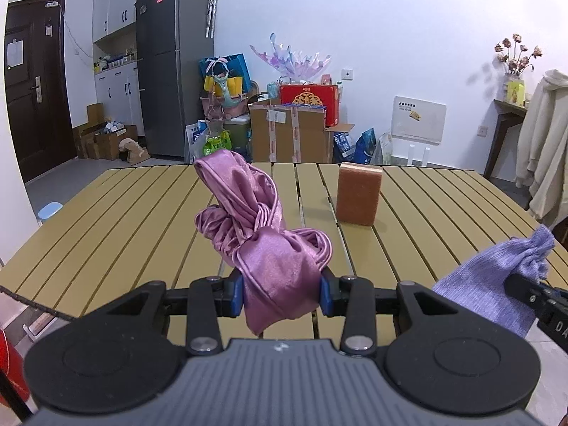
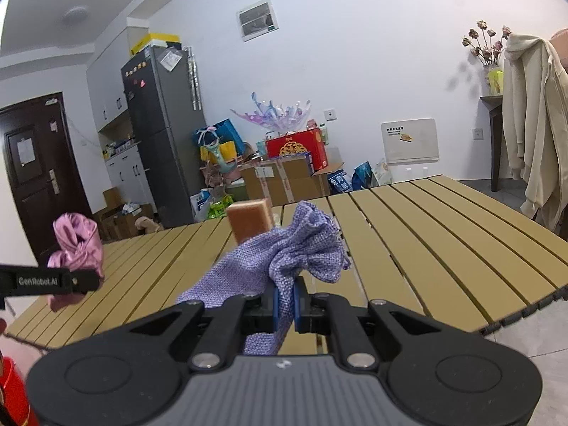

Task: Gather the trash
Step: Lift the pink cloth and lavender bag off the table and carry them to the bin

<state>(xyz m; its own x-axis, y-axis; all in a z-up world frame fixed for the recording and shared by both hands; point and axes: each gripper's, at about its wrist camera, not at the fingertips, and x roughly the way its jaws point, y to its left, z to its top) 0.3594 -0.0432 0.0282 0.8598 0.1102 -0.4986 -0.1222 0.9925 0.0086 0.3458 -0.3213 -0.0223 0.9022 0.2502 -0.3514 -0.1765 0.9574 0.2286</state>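
My left gripper is shut on a knotted pink satin cloth, which stands up between the blue pads above the near edge of the slatted table. My right gripper is shut on a purple woven pouch, pinched thin between its pads. The pouch also shows at the right edge of the left wrist view. In the right wrist view the pink cloth shows at the left. A brown sponge block stands upright on the table beyond both grippers.
A red object sits at the lower left, off the table. Cardboard boxes, bags and a grey fridge line the far wall. A cream coat hangs at the right. A dark door is at the left.
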